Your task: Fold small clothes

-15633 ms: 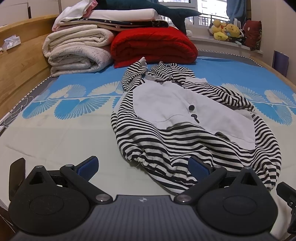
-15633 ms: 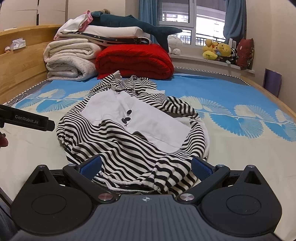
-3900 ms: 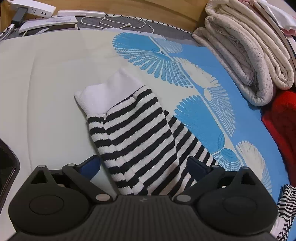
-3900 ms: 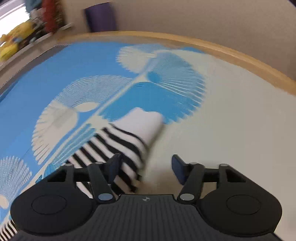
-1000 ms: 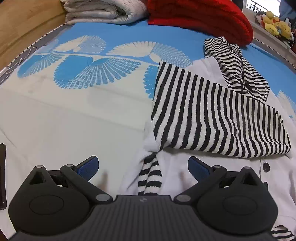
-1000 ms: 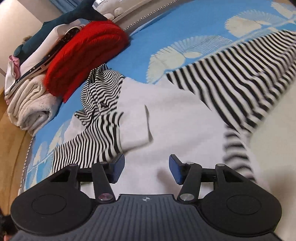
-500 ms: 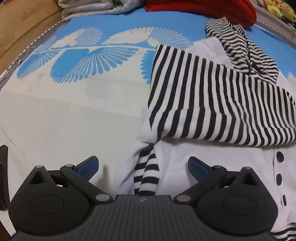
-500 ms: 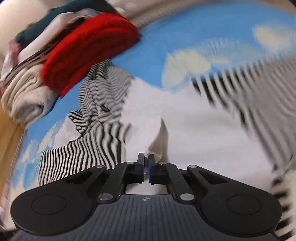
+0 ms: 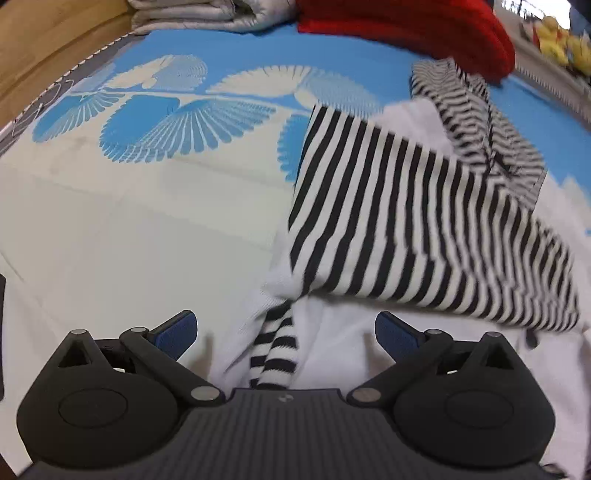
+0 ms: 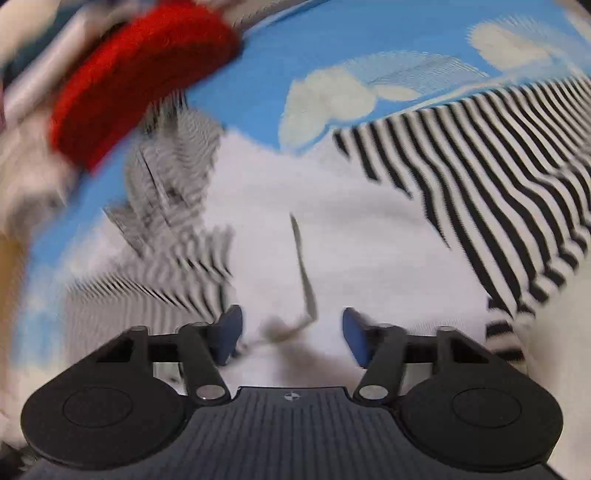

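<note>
A small black-and-white striped garment with a white front (image 9: 406, 229) lies spread on the bed. One striped sleeve is folded across its white front. My left gripper (image 9: 286, 332) hovers open over the garment's lower left edge, where a striped cuff (image 9: 275, 354) and white cloth lie between the fingers, untouched. In the blurred right wrist view, my right gripper (image 10: 291, 328) hangs over the white front (image 10: 351, 236) with its jaws opening; a raised fold of white cloth sits between them, not pressed. The other striped sleeve (image 10: 491, 177) stretches away to the right.
The bed sheet (image 9: 147, 140) is pale with blue fan patterns. A red folded blanket (image 9: 406, 26) and pale folded blankets (image 9: 192, 14) are stacked at the head of the bed. A wooden bed frame (image 9: 40, 48) runs along the left. Yellow plush toys (image 9: 561, 33) sit far right.
My right gripper went from open to pinched shut on the white cloth, and now stands open again, shifted slightly. The left gripper has barely moved and stays open.
</note>
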### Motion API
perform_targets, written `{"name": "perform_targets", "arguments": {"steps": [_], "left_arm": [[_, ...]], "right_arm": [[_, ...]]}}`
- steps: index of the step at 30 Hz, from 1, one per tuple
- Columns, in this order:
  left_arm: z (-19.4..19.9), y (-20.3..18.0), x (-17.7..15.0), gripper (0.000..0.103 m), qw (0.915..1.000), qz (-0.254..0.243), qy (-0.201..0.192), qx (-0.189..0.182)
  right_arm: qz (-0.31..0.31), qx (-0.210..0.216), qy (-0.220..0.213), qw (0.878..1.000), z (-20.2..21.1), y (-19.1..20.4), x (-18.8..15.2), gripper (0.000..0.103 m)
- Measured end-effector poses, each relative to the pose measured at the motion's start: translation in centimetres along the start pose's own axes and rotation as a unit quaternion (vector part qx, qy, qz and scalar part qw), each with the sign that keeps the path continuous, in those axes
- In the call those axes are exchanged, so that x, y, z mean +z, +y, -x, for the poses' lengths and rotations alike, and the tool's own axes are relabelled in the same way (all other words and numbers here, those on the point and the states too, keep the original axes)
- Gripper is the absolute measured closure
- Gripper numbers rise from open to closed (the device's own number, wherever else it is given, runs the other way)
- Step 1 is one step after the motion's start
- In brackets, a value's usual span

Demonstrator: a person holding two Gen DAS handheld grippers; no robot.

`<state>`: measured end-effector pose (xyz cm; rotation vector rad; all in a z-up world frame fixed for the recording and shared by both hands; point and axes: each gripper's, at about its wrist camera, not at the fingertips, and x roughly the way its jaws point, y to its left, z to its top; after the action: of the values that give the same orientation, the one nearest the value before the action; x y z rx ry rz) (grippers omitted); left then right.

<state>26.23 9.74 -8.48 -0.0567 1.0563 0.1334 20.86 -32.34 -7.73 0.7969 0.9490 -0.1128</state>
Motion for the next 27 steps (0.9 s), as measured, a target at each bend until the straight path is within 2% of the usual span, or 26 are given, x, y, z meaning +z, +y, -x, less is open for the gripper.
{"name": "perform_targets", "arguments": {"steps": [5,8,11,14,17,20,23,27], "left_arm": [[1.8,-0.7,-0.1,0.0,0.9998,-0.013,-0.016,-0.002],[3.3,-0.8,-0.3,0.0,0.999,-0.018,-0.041,0.004],[4.1,-0.9,-0.6,0.0,0.9983,-0.02,-0.053,0.011],[4.5,-1.1,-0.8,0.0,0.9983,-0.024,-0.053,0.007],[4.9,-1.4,-1.1,0.0,0.9983,-0.029,-0.05,0.006],[5.4,-1.4,-1.4,0.0,0.9991,-0.014,-0.035,-0.021],[6.0,-1.4,-2.0,0.0,0.9989,-0.01,-0.033,-0.031],[6.4,-1.5,-2.8,0.0,0.9984,-0.033,-0.045,-0.01]], "right_arm": [[0.017,0.008,-0.03,0.999,5.9,-1.2,-0.2,0.037],[0.013,-0.024,-0.066,0.997,9.5,-2.8,-0.6,0.036],[-0.023,-0.045,-0.085,0.995,12.4,-5.4,-0.6,0.036],[-0.059,-0.038,-0.086,0.994,14.8,-7.9,-1.2,0.036],[-0.093,0.003,-0.07,0.993,16.2,-9.3,-3.0,0.036],[-0.087,0.027,-0.048,0.995,16.8,-9.6,-5.3,0.036],[-0.076,0.015,-0.05,0.996,17.5,-9.9,-6.8,0.036],[-0.081,-0.003,-0.061,0.995,18.2,-11.1,-6.8,0.036]]}}
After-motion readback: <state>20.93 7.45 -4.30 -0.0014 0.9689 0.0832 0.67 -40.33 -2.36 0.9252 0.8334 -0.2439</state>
